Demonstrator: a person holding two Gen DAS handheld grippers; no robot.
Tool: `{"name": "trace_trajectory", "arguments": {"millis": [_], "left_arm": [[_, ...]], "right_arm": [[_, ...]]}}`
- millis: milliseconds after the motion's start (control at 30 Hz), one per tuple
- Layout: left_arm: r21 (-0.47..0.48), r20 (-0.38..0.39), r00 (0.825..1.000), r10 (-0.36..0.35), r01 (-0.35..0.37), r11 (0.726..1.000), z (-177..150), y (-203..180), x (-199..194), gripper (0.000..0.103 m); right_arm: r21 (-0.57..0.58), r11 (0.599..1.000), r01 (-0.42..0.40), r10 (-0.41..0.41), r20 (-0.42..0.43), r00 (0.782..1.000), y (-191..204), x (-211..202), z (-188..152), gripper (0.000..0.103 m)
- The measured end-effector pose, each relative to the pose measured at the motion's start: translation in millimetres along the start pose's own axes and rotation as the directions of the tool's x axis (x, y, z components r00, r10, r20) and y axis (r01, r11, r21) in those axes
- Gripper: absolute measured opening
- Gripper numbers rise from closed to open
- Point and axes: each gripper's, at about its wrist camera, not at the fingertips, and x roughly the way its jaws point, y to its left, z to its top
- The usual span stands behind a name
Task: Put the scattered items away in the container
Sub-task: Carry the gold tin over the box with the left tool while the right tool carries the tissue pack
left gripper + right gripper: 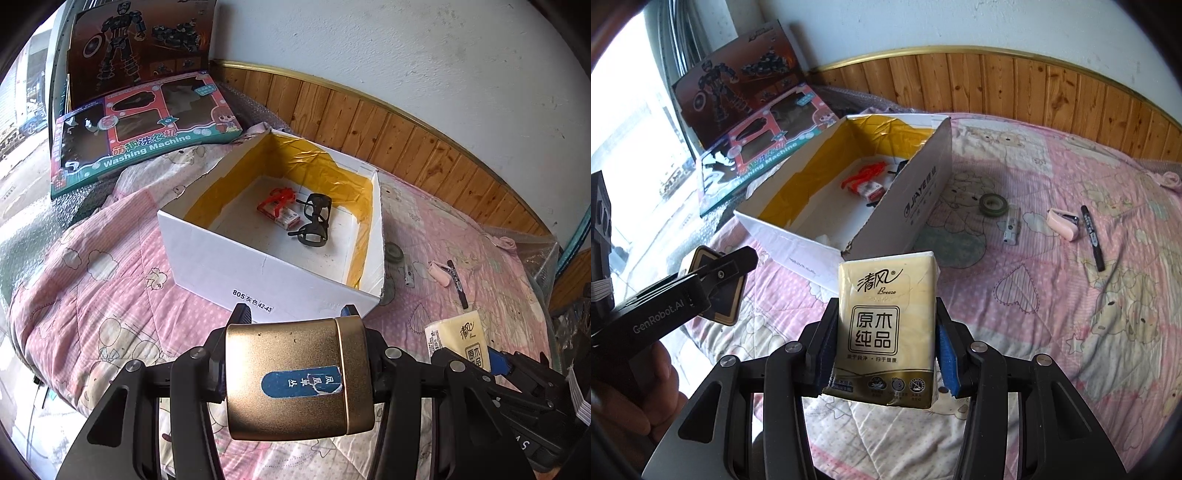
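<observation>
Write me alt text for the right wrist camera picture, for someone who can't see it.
The right gripper grips a yellow tissue pack above a pink quilt, short of an open white box holding a red item. A tape roll, pink stapler and black marker lie on the quilt to the right; at left, the left gripper holds a gold tin.

White wall (997, 22) — wood wainscot (1034, 85)
</observation>
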Motion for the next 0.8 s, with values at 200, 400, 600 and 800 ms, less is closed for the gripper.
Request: {"name": "trace_trajectory", "arguments": {"millis": [200,400,600,800], "left_arm": [[0.009,0.004,1.0,0.015,-0.015,1.0,10.2,1.0,4.4,0.052],[0.027,0.011,1.0,0.021,-0.021,0.999,22.1,-4.5,7.2,0.052],[0.065,0.03,0.999,0.019,-0.021,0.998,36.6,-19.3,6.8,0.052],[0.096,0.041,0.999,0.018,-0.022,0.995,46.8,-31.3,9.9,0.052]], "right_arm": [[0.006,1.0,-0.017,0.017,0.0,1.0,-4.1,6.1,12.4,0.049],[0.006,1.0,-0.014,0.014,-0.006,1.0,-8.1,13.3,21.8,0.049],[0.0,1.0,-0.02,0.02,-0.004,1.0,-10.9,15.6,33.7,0.049],[-0.017,0.999,-0.034,0.034,0.005,0.999,-11.8,17.1,49.7,0.049]]}}
